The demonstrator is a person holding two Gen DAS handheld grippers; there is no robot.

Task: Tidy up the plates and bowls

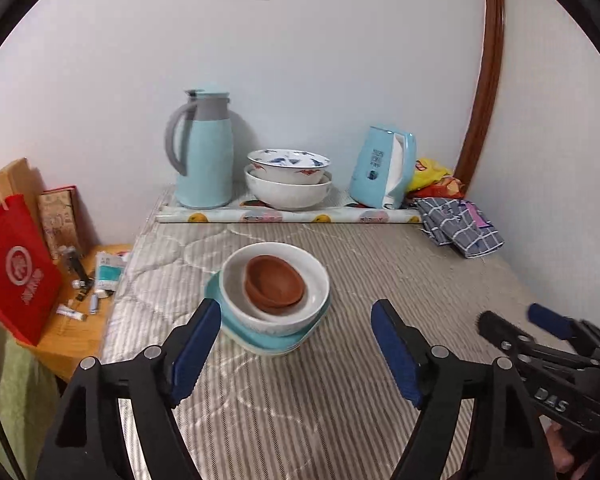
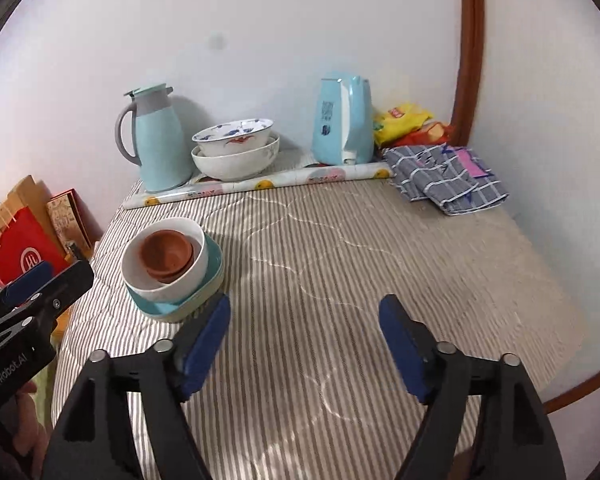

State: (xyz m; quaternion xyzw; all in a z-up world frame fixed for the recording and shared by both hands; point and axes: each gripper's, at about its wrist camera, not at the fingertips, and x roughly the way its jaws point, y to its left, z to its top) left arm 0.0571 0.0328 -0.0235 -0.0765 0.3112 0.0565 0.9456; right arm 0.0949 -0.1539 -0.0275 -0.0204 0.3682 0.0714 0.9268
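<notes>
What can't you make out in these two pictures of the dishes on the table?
- Plates under the white bowl: only edges show in both views, so the count is unclear.
- Brown bowls: nested, so their number is uncertain.
- Lower bowl at the wall: its inside is hidden by the patterned bowl.
- Small items on the side table: too small in the left wrist view, hidden by the left gripper in the right.

Readable txt is sparse. "GenRobot.AI" in white on black body of left gripper (image 2: 34, 282), seen from right wrist view. "DAS" embossed on black body of right gripper (image 1: 528, 320), from left wrist view; may be cut off. Red paper bag (image 2: 24, 254) has round white logo w/ "H"-like mark; small txt under it too blurred. Blue kettle (image 2: 344, 120) carries a dark label, unreadable.
</notes>
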